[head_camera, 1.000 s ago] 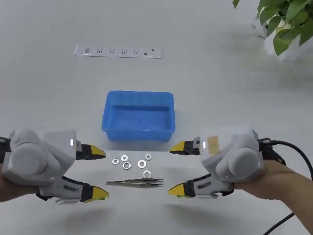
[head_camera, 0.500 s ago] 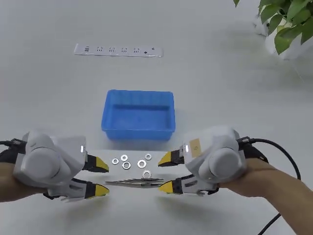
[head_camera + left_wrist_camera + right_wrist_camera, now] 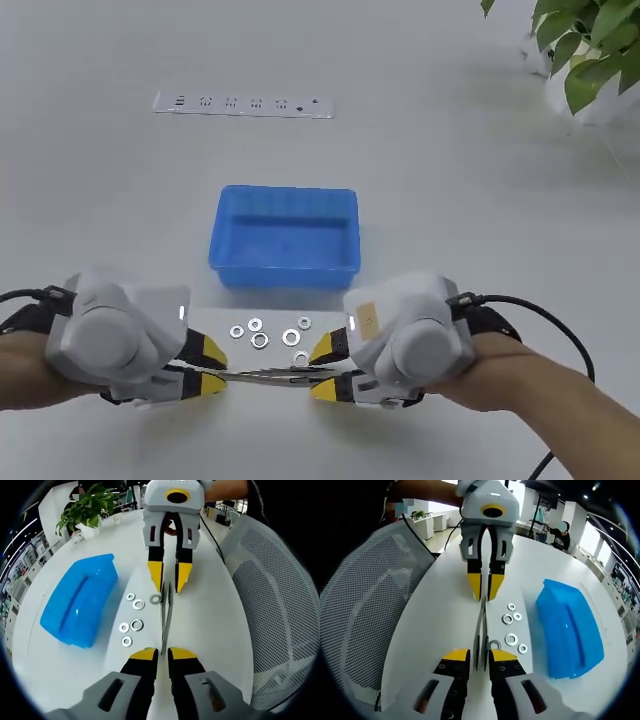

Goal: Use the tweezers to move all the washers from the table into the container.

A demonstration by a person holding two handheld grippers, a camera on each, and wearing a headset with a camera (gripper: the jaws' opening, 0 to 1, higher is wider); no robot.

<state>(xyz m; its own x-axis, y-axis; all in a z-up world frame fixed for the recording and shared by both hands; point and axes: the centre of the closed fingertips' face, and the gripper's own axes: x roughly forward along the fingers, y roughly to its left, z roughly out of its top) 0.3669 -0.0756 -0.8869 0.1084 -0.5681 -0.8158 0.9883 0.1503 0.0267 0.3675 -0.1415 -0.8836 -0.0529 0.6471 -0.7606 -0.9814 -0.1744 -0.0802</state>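
Observation:
Thin steel tweezers (image 3: 270, 374) lie flat on the white table, in front of several loose washers (image 3: 260, 340). A blue container (image 3: 285, 265) stands just behind them. My left gripper (image 3: 210, 368) is shut on the tweezers' (image 3: 166, 615) narrow left end, seen between its yellow tips (image 3: 163, 655). Facing it, my right gripper (image 3: 327, 369) straddles the wider right end. In the right gripper view the tweezers (image 3: 481, 625) run between its tips (image 3: 480, 656), with a small gap on each side. The washers (image 3: 511, 639) lie between the tweezers and the container (image 3: 570, 625).
A white power strip (image 3: 243, 104) lies at the far side of the table. A potted plant (image 3: 590, 50) stands at the far right. A black cable (image 3: 540, 310) trails from the right gripper. A mesh chair (image 3: 270, 610) stands beside the table's near edge.
Both grippers have moved inward onto the two ends of the tweezers, and their jaws have narrowed from wide open. The tweezers and washers lie where they were.

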